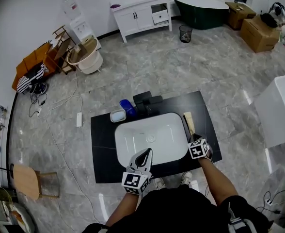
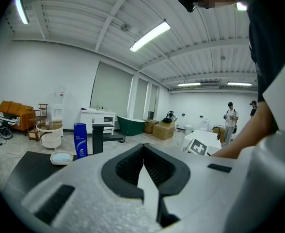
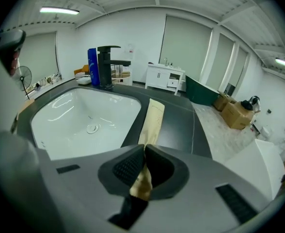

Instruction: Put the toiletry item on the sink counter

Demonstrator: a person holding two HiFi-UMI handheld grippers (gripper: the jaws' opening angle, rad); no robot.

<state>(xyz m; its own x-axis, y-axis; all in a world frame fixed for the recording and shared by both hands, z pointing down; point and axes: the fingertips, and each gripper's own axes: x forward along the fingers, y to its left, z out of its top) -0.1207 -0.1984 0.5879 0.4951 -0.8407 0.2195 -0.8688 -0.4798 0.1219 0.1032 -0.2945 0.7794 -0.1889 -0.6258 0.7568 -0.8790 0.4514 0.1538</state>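
The toiletry item (image 1: pixel 188 122) is a long flat tan paper packet. It lies along the black sink counter (image 1: pixel 103 144), just right of the white basin (image 1: pixel 151 139). My right gripper (image 1: pixel 196 138) is at its near end. In the right gripper view the packet (image 3: pixel 152 120) runs away from me over the counter (image 3: pixel 179 125), and my right gripper (image 3: pixel 145 152) is shut on its near end. My left gripper (image 1: pixel 146 154) hovers over the basin's front rim. Seen in its own view, the left gripper (image 2: pixel 143 147) is shut with nothing in it.
A black faucet (image 1: pixel 147 101), a blue bottle (image 1: pixel 128 107) and a soap dish (image 1: pixel 118 115) stand behind the basin. Grey tiled floor surrounds the counter. Further off are a white vanity (image 1: pixel 142 11), a green bathtub (image 1: pixel 200 8), cardboard boxes (image 1: pixel 259 33) and a wooden stool (image 1: pixel 28 181).
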